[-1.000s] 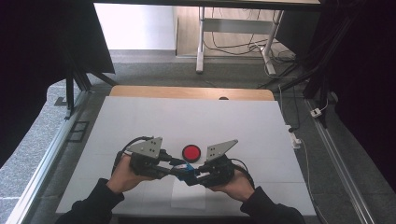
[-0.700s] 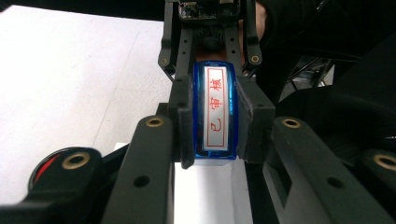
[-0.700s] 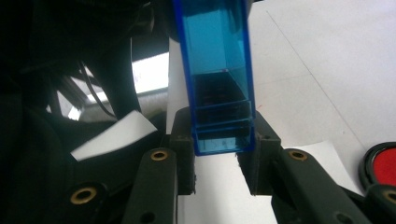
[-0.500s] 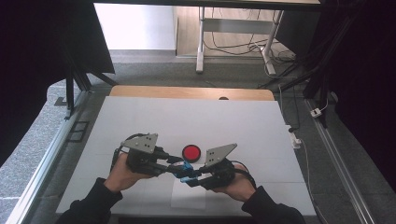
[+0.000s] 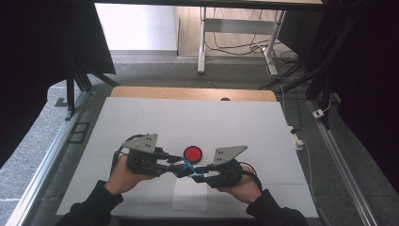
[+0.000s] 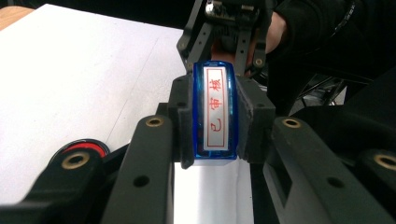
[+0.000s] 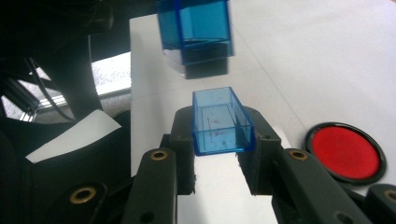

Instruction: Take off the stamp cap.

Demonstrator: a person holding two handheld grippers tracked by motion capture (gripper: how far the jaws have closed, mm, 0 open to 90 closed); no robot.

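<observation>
A wide white table (image 5: 197, 117) spreads out in front of a person seated at its near edge. A white sheet of paper (image 5: 190, 197) lies at that edge, between the forearms. The left gripper (image 5: 178, 167) and right gripper (image 5: 194, 175) meet nose to nose just above the paper. The left gripper's fingers (image 6: 183, 126) are clenched on a blue stamp (image 6: 215, 112), its face of red characters showing. The right gripper's fingers (image 7: 183, 140) grasp the stamp's clear blue cap (image 7: 221, 122), held just apart from the stamp. A round red ink pad (image 5: 192, 154) sits on the table just beyond the grippers.
</observation>
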